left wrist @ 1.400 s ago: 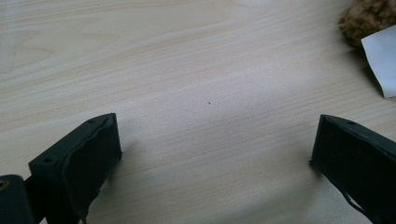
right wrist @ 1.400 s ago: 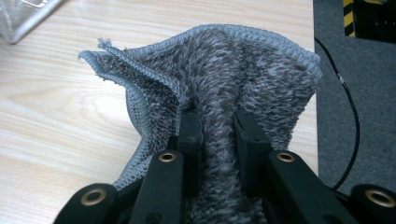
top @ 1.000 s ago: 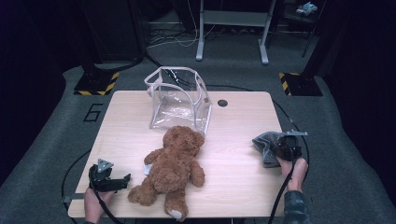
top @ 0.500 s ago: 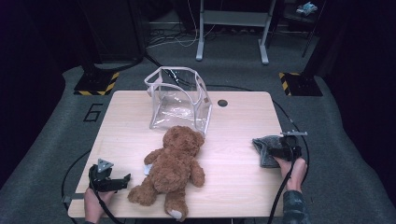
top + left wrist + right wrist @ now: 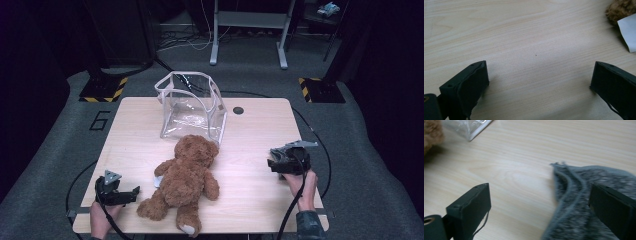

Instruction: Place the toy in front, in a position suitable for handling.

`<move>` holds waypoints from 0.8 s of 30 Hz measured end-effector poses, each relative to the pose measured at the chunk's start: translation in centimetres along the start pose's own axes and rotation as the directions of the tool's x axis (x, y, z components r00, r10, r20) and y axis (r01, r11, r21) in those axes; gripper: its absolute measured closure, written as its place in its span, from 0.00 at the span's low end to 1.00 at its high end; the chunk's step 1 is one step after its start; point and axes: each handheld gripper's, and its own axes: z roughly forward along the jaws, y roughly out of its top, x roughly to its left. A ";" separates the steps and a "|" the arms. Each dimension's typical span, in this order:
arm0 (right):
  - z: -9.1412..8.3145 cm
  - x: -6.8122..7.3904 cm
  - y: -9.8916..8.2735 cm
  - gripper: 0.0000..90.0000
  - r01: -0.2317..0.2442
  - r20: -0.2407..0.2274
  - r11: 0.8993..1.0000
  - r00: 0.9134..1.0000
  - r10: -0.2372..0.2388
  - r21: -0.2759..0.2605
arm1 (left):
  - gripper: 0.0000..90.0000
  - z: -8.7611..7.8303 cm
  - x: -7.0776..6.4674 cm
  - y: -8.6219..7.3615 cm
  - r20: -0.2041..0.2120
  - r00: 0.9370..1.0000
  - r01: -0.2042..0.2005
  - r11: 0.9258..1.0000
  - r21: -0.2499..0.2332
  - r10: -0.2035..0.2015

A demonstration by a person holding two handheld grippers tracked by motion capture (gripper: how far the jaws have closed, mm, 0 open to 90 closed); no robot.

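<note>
A brown teddy bear (image 5: 186,176) lies on its back in the middle of the wooden table (image 5: 250,125). Behind its head stands a clear plastic bag (image 5: 192,107) with its mouth open upward. My left gripper (image 5: 131,194) rests by the bear's leg, open over bare wood (image 5: 539,70). Brown fur (image 5: 621,8) and a white tag (image 5: 627,35) sit at that view's top right. My right gripper (image 5: 274,160) is at the table's right side, open (image 5: 539,191). Its jaws have just been opening. A grey knit cloth (image 5: 584,195) lies flat between them, nearer the right jaw, with no pad pressing on it.
A round dark hole (image 5: 238,110) marks the table top near the back. Black cables (image 5: 320,150) loop off both table sides onto grey carpet. Metal stand legs (image 5: 248,20) and yellow-black striped bases (image 5: 102,90) stand on the floor behind the table.
My right gripper has shifted a little to the left, over the grey cloth, which now mostly sits under it. The left gripper, bear and bag have not moved.
</note>
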 end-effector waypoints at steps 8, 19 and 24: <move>3.1 4.1 -1.3 0.00 0.053 -0.070 0.998 0.996 -0.051 0.023 | 0.01 0.0 0.0 0.0 0.001 1.000 0.000 1.000 -0.001 0.000; 6.9 6.7 -3.1 0.00 0.096 -0.091 0.995 0.991 -0.094 0.015 | 0.01 0.0 0.0 0.0 0.002 1.000 -0.004 1.000 -0.001 0.004; 7.4 6.3 -3.4 0.00 0.105 -0.086 0.994 0.991 -0.104 0.004 | 0.01 0.1 0.0 0.0 0.005 1.000 -0.004 1.000 -0.005 0.004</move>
